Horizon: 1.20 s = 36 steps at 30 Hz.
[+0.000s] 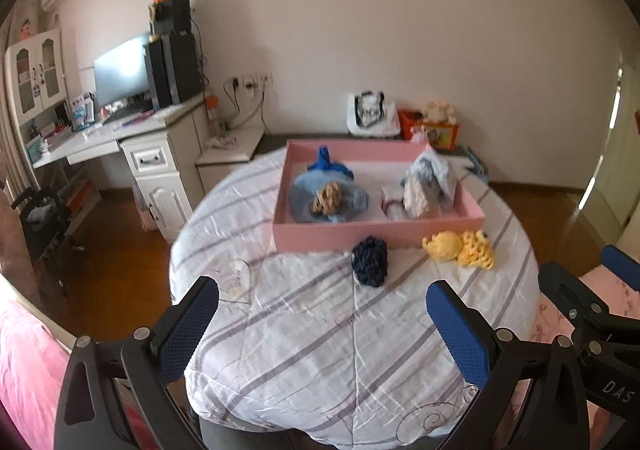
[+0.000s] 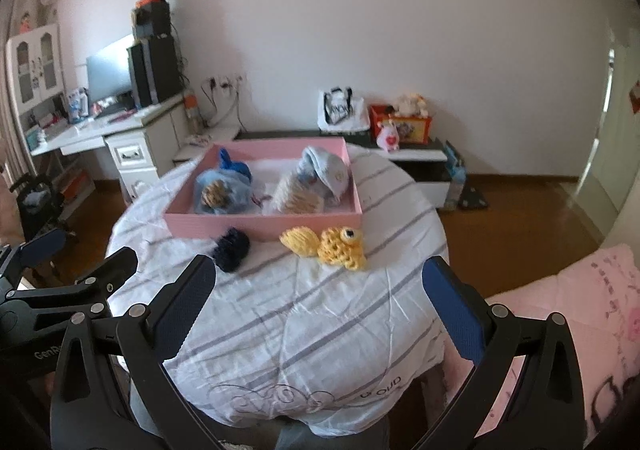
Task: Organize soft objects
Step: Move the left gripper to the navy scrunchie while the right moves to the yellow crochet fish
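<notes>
You're holding the left gripper (image 1: 322,324) and the right gripper (image 2: 320,306) spread wide, nothing between the fingers, both hovering over the striped bedding (image 2: 304,322). The navy crochet piece (image 1: 370,261) and the yellow crochet fish (image 2: 326,248) are lying just in front of the pink box (image 1: 380,234). The blue knit toy (image 1: 326,193) and a pale bundle (image 1: 428,185) are sitting inside it.

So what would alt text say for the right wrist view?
A yellow knitted fish and a dark blue knitted ball lie on a striped cloth just in front of a pink box holding other soft things. The open right gripper hangs empty in the foreground, short of them.
</notes>
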Each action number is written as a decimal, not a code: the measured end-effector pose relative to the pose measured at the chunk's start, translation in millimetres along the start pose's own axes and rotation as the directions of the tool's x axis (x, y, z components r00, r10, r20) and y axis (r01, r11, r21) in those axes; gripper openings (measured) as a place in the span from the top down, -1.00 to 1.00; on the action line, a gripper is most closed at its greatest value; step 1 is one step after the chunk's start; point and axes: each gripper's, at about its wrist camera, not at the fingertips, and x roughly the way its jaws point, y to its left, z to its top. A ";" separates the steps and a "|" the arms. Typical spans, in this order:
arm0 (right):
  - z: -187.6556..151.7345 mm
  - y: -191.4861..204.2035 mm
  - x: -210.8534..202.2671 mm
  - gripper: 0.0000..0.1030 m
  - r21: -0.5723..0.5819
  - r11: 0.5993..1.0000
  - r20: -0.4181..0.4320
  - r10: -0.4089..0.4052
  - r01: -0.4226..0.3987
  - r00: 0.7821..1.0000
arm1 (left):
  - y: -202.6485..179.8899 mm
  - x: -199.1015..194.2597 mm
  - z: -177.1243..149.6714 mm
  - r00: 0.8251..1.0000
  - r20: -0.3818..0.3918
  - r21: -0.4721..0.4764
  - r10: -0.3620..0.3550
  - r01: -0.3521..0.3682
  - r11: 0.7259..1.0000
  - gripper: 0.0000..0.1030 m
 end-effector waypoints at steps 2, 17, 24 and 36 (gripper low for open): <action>-3.4 -4.5 13.8 -1.00 0.011 1.000 -0.033 -0.005 0.005 0.999 | -2.9 18.3 2.5 0.999 -0.032 0.008 -0.004 0.005 1.000 -1.00; -23.6 -50.5 110.4 -1.00 0.107 0.991 -0.243 -0.048 0.076 0.969 | -42.6 162.1 12.2 0.973 -0.231 0.077 0.016 0.001 0.997 -1.00; -26.5 -61.4 140.1 -1.00 0.133 0.988 -0.296 -0.035 0.078 0.955 | -51.1 205.8 15.3 0.966 -0.257 0.082 0.029 -0.008 0.997 -0.97; -27.5 -61.2 156.1 -1.00 0.149 0.986 -0.324 -0.018 0.070 0.946 | -65.4 233.6 13.2 0.966 -0.258 0.119 -0.036 0.068 0.991 0.18</action>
